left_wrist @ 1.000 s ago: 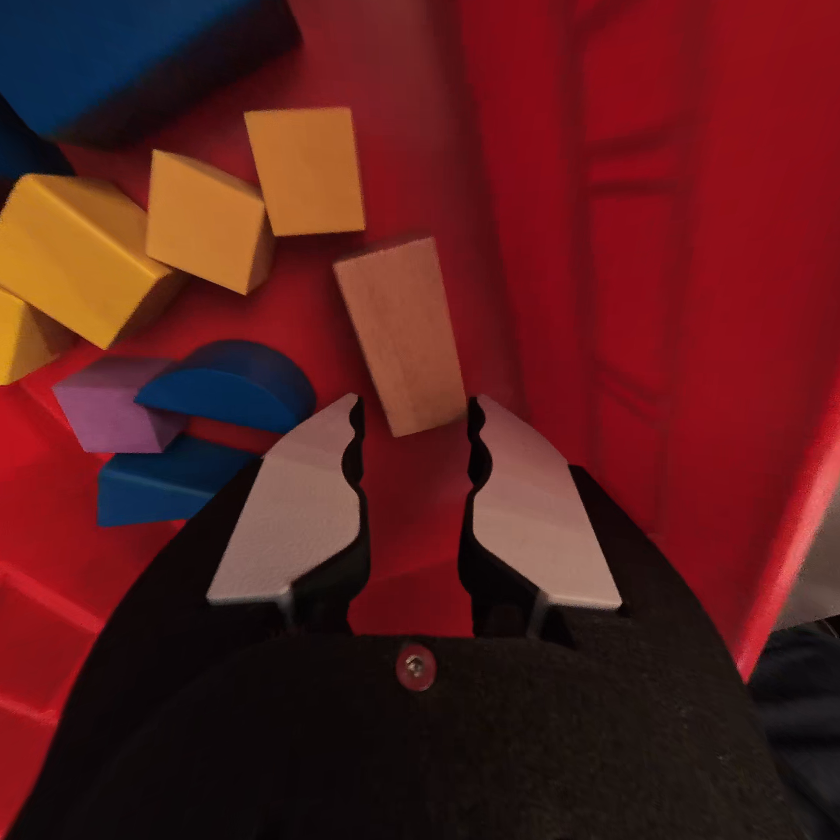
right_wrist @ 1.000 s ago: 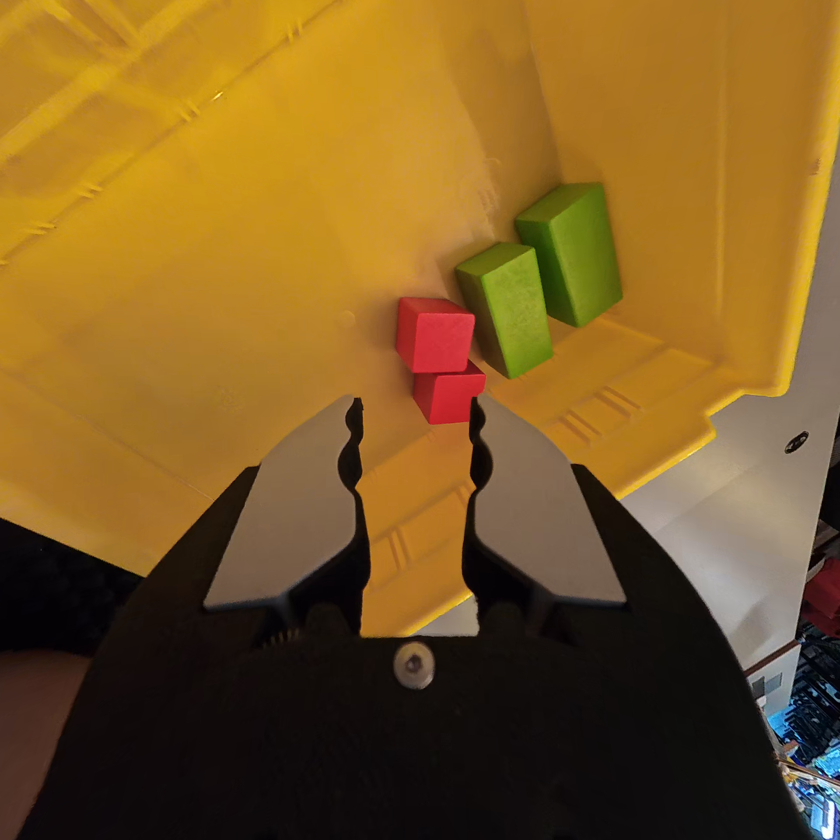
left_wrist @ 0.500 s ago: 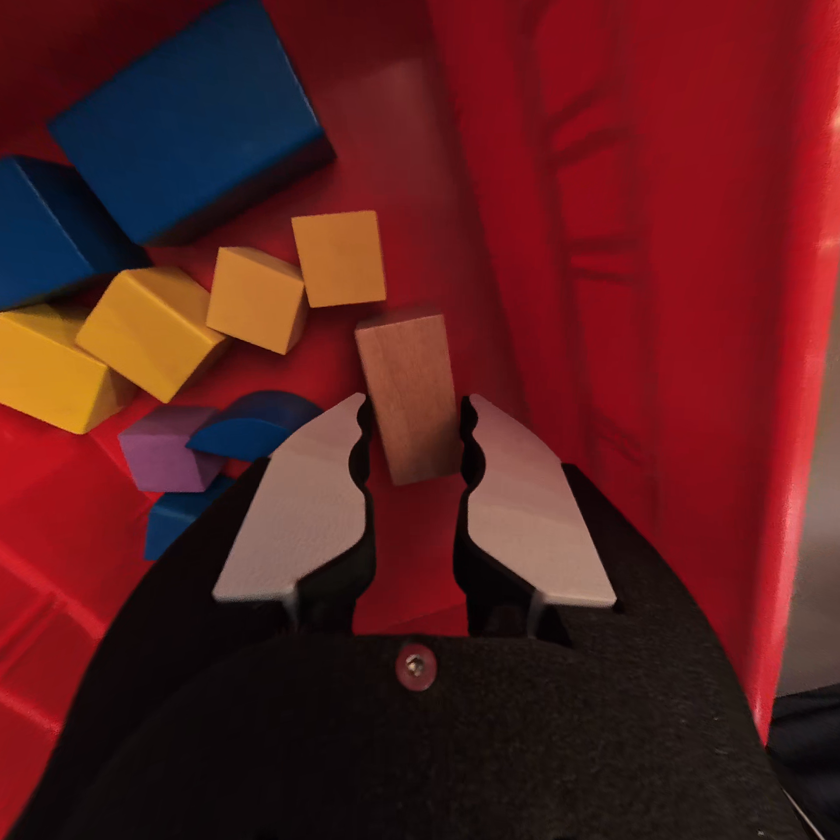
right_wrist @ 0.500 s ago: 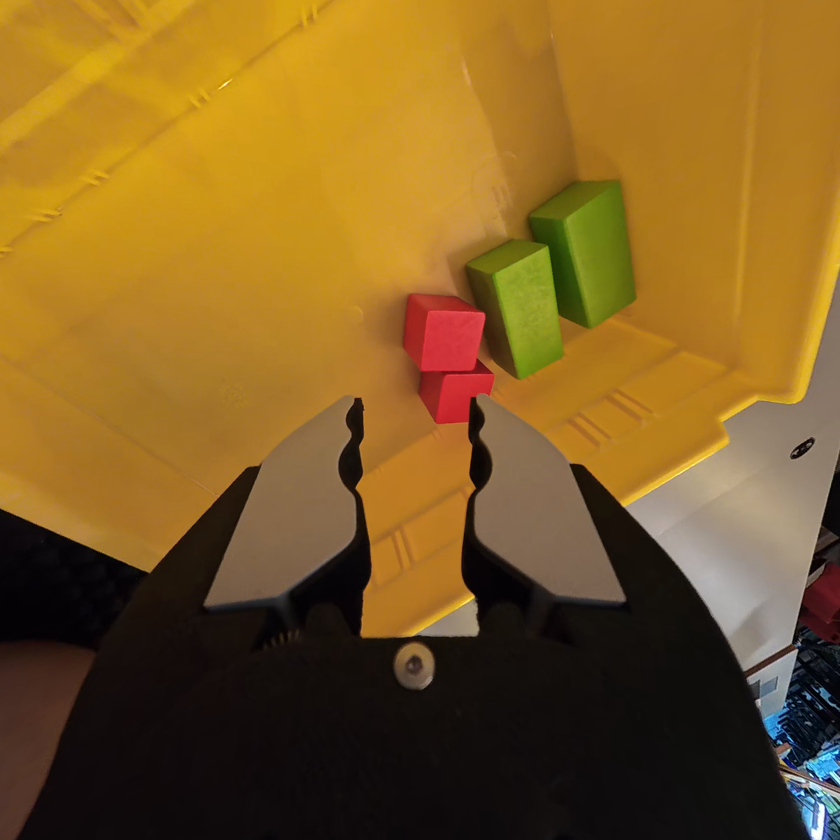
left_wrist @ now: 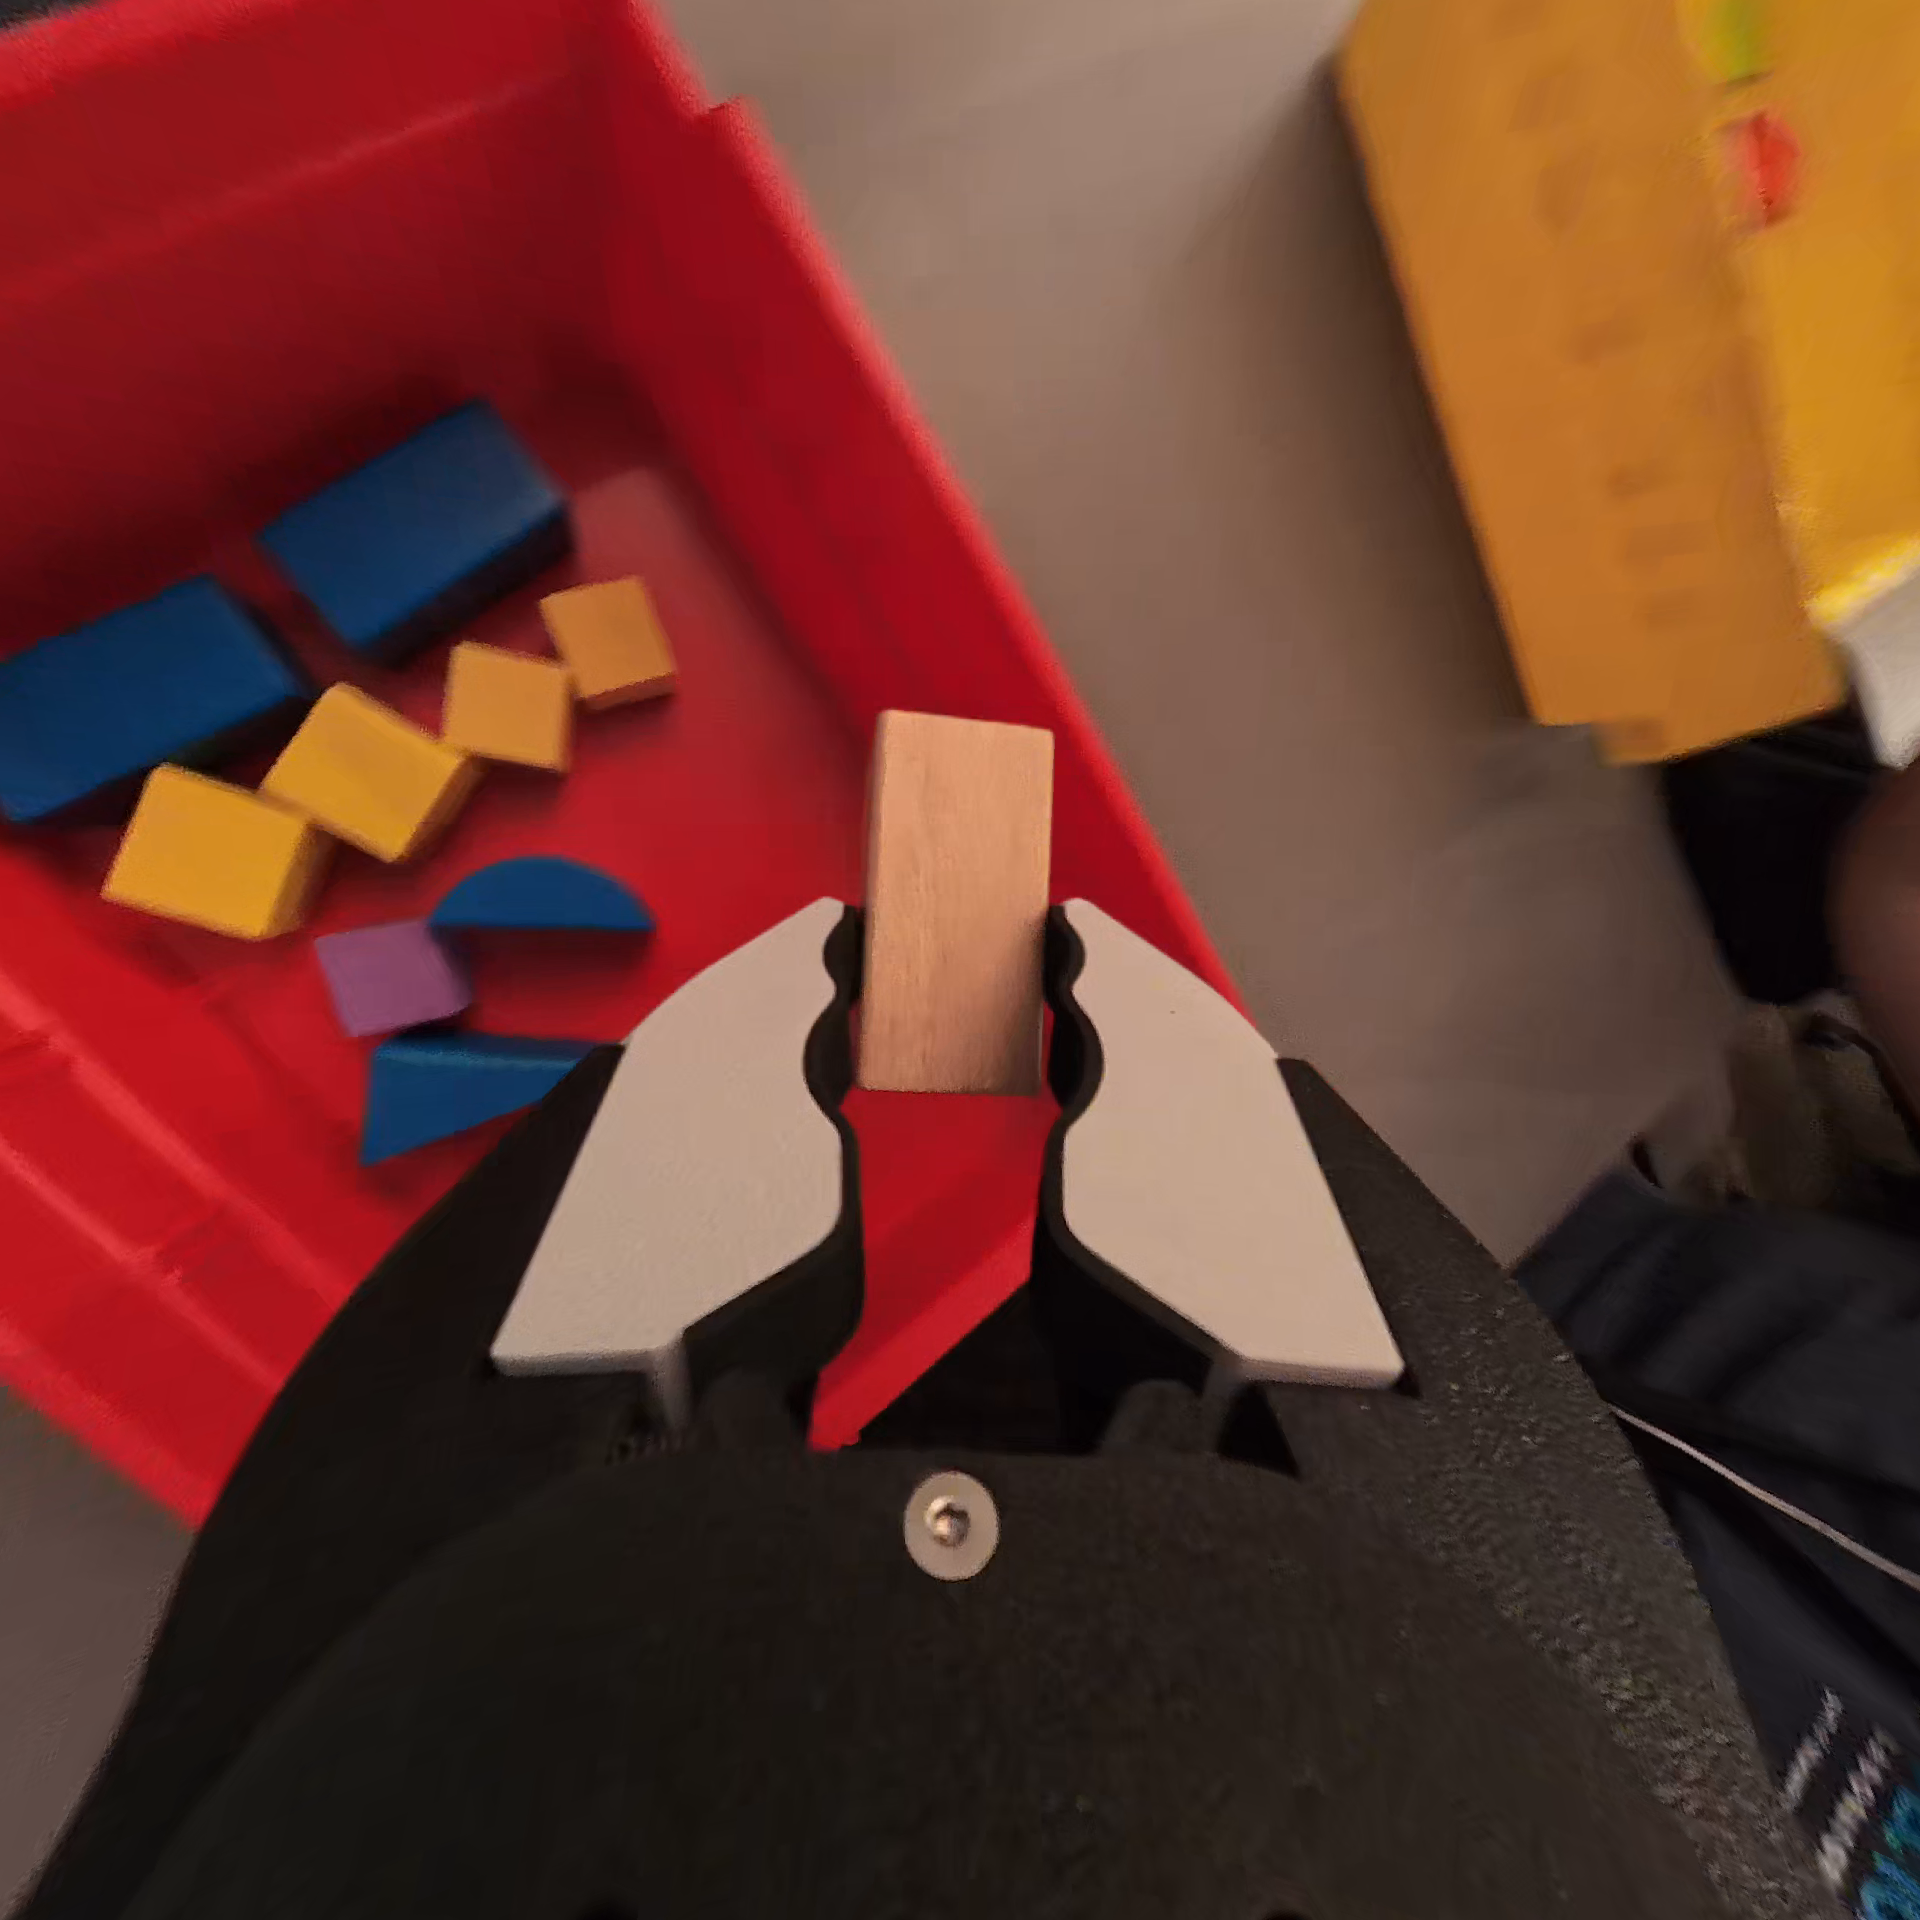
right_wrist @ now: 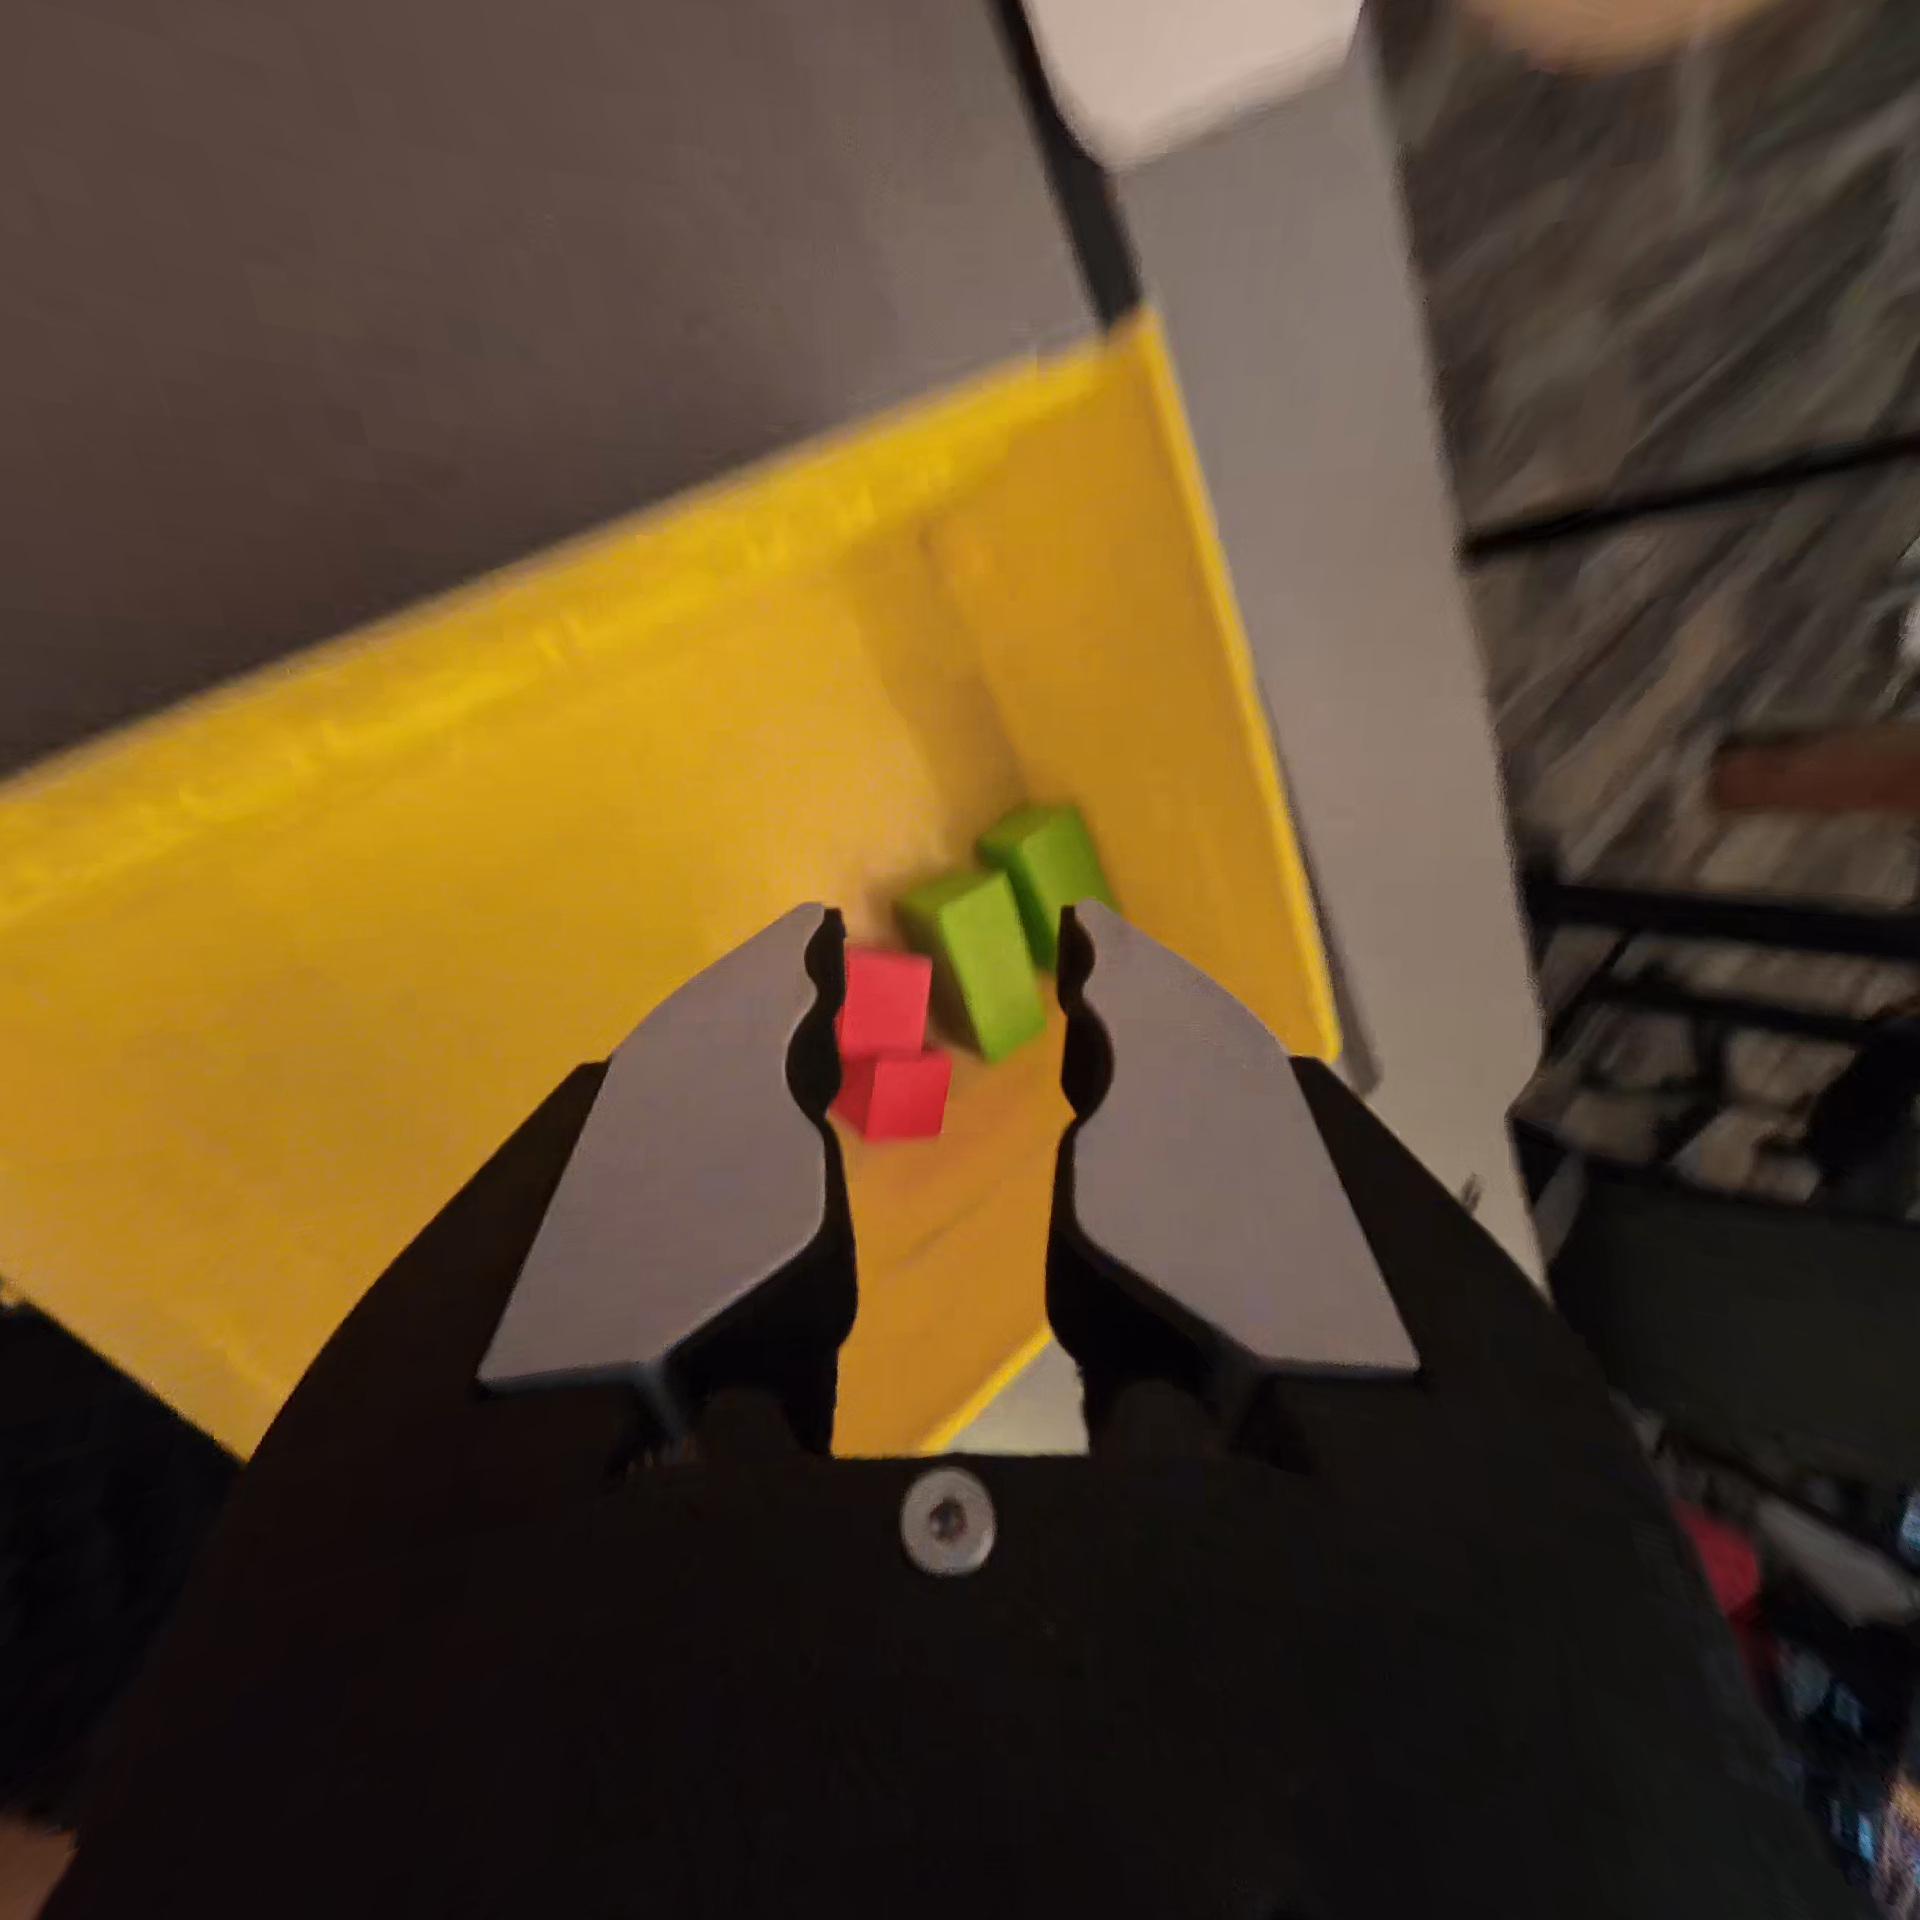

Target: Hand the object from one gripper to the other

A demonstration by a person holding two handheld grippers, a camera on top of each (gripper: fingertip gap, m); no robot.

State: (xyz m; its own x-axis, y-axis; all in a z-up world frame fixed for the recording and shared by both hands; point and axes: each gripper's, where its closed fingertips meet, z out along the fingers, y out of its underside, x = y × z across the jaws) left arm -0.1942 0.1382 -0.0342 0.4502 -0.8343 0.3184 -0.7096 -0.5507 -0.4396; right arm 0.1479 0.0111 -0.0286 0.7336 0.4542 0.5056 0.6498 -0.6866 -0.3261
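Bare wood shows between the left gripper's fingers: a plain wooden block pinched on both long sides, its top end sticking out past the tips. It hangs above the right edge of the red bin, where blue, yellow and purple blocks lie loose at the left of the frame. The yellow bin sits at the upper right, across a strip of grey table.

The right gripper hovers over that yellow bin, fingers spread and holding nothing; two red cubes and two green blocks lie on the bin floor beyond them.

By my reckoning the pickup is done and the handover itself is not yet begun. Next the two grippers need to meet, the right one closing on the block's free end before the left lets go.
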